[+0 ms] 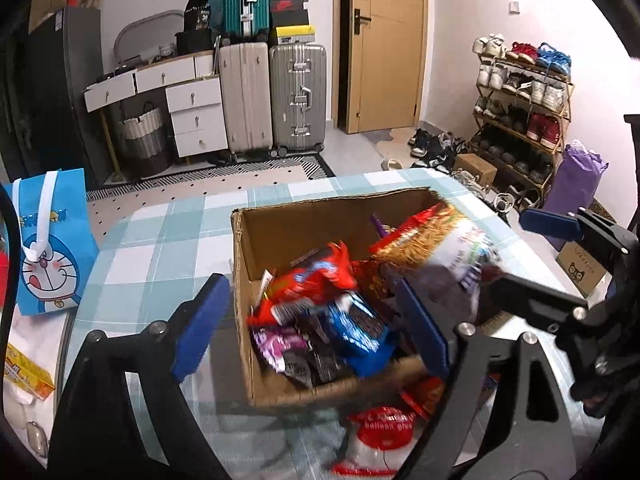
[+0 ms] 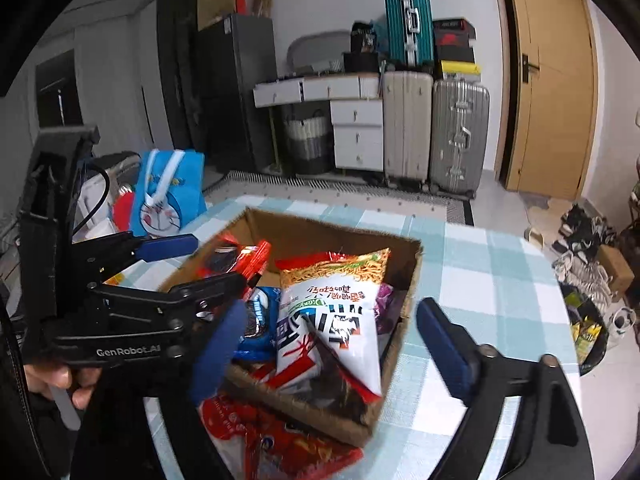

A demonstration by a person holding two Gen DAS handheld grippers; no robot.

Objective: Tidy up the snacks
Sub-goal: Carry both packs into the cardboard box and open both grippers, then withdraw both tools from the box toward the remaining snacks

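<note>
The cardboard box (image 2: 404,280) sits mid-surface (image 2: 500,272), snack packs piled in it, noodle bag (image 2: 336,320) on top. Another packet (image 2: 280,444) lies in front, gift bag (image 2: 168,196) off left, suitcases (image 2: 436,132) behind.

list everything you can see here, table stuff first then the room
cardboard box: one, brown, open on the checked table
noodle packet: one, white and orange, on top in the box
blue cookie pack: one, in the box
red snack bag: one, in the box
red and white bag: one, on the table in front of the box
cartoon bag: one, blue, left of the table
suitcases: three, silver, beige and teal, by the far wall
drawer unit: one, white, left of the suitcases
door: one, tan, shut
shoe rack: one, full of shoes, on the right
left gripper: black with blue pads, open, over the box
right gripper: same, open, over the box
</note>
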